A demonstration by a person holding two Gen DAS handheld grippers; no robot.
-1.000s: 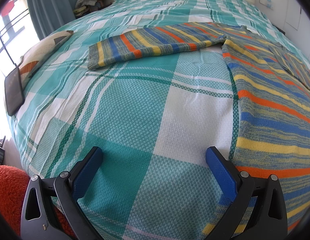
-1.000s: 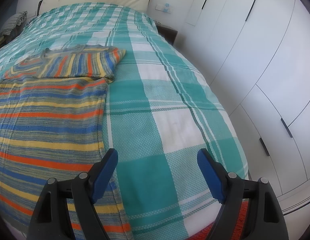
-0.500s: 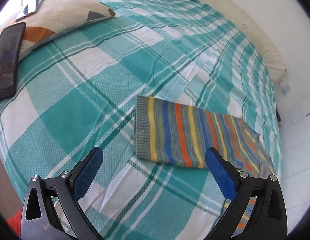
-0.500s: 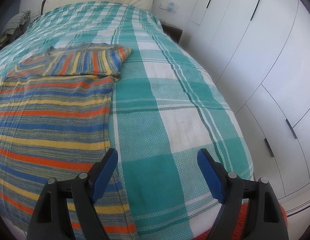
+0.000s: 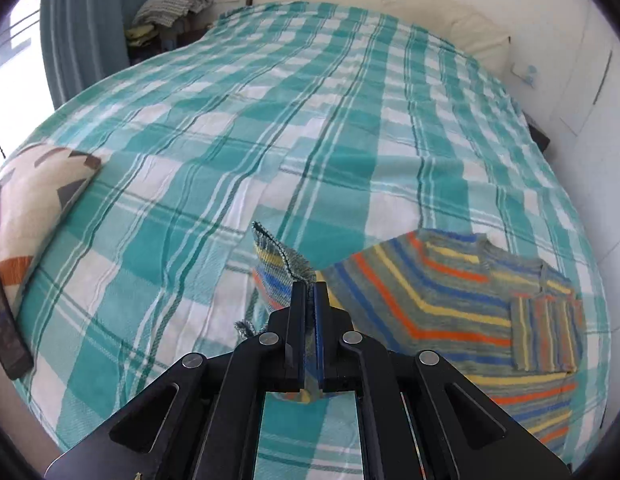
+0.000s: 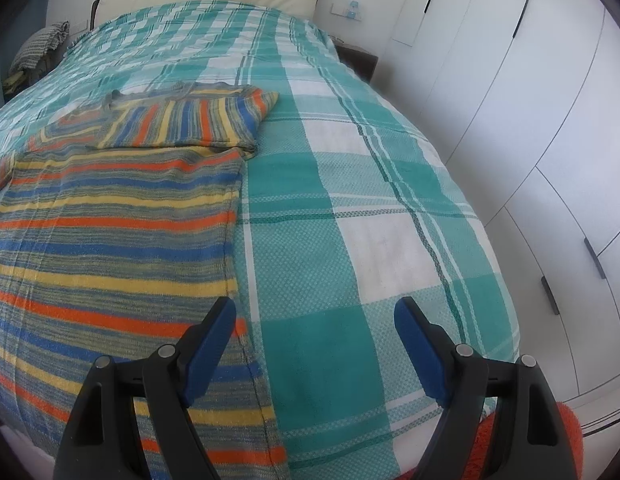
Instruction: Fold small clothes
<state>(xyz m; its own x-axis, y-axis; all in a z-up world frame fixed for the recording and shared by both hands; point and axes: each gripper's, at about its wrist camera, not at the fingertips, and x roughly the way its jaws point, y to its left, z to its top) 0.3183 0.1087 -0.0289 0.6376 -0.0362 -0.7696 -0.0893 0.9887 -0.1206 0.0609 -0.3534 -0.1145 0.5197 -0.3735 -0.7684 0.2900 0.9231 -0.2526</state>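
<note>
The striped sweater (image 5: 450,300) lies flat on the checked bedspread (image 5: 310,120) of the bed, near its foot edge, with one sleeve already folded across the chest (image 6: 182,124). The other sleeve's cuff (image 5: 284,266) is pinched in the left gripper (image 5: 309,292) and lifted clear of the bedspread, the sleeve trailing back down to the body of the sweater. The likeliest trouble from here is the knit slipping out: only the narrow cuff end sits between the pads, and a quick swing could tug it free or drag the whole sweater sideways and spoil the fold already made. Carried too far or at a slant, the sleeve could also land crooked or bunched over the first one. The left jaws are closed tight on the cuff, with a strip of knit showing between the two blue pads. The right gripper (image 6: 314,336) hangs above the bedspread just beside the sweater's side edge, its jaws standing wide apart with nothing between them and touching nothing.
</note>
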